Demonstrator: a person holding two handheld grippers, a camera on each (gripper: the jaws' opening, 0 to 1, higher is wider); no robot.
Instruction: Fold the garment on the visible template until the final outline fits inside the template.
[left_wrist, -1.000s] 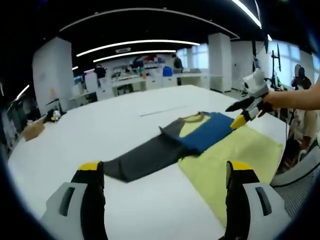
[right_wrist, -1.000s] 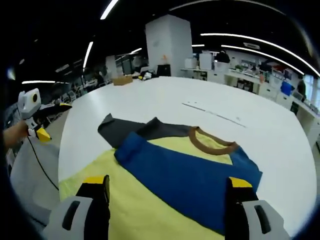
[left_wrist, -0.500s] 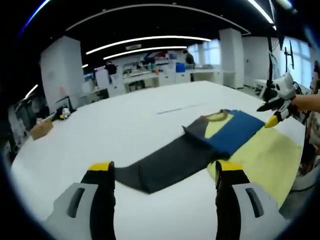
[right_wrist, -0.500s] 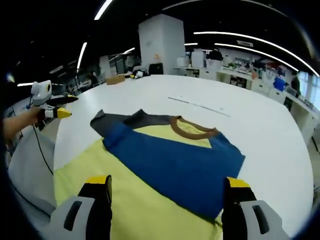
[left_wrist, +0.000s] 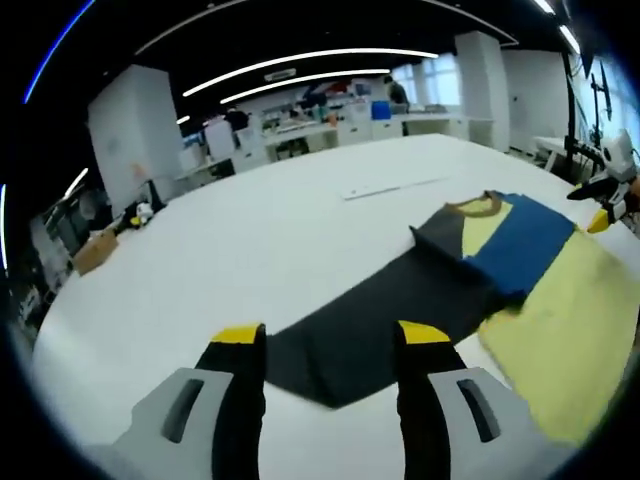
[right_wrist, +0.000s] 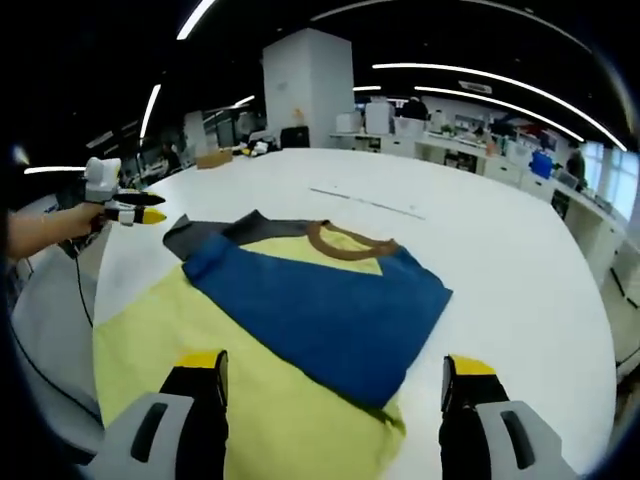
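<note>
The garment lies flat on the white table (left_wrist: 250, 230): a yellow body (right_wrist: 190, 330), a brown collar (right_wrist: 345, 240), a blue sleeve (right_wrist: 320, 300) folded across the chest, and a dark grey sleeve (left_wrist: 390, 315) stretched out to the side. My left gripper (left_wrist: 330, 338) is open, low over the table, with the grey sleeve's end lying between its yellow tips. It also appears held by a hand as the left gripper (right_wrist: 135, 212), beside the grey sleeve (right_wrist: 210, 232). My right gripper (right_wrist: 333, 365) is open above the yellow body near the hem; it appears small as the right gripper (left_wrist: 605, 212).
A thin pale strip (right_wrist: 365, 202) lies on the table beyond the collar. A cardboard box (left_wrist: 90, 252) sits at the table's far edge. Desks, a white pillar (right_wrist: 305, 95) and people stand in the office behind. The table's edge runs close on the person's side.
The left gripper has come closer to the grey sleeve's end and its jaws have narrowed. The right view has drawn back slightly, so more of the yellow body shows.
</note>
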